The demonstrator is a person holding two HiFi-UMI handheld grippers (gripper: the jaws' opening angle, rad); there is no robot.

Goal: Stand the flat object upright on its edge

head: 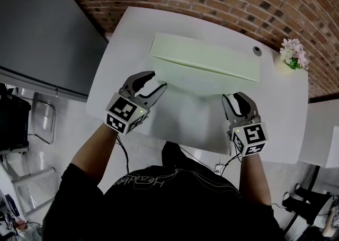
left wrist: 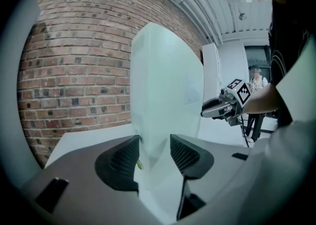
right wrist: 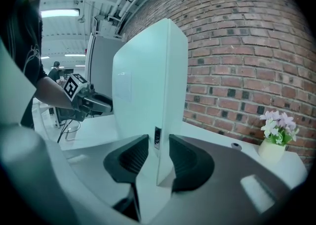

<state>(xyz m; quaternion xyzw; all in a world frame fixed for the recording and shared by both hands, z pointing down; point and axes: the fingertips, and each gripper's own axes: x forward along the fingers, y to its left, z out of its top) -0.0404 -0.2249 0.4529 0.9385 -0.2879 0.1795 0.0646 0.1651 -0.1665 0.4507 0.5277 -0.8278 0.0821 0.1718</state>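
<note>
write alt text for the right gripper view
The right gripper clamps the near edge of a white flat panel standing upright on a white table. The left gripper reaches its far end; a brick wall and potted flowers are behind.

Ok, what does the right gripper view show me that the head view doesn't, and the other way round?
Only the right gripper view: the right gripper has its pads closed on the end edge of the flat white object, beside a small dark slot in that edge. Only the head view: the object's whole length across the table, and the right gripper's marker cube. Shared: the object upright, the left gripper at its other end, the flower pot, the brick wall.
</note>
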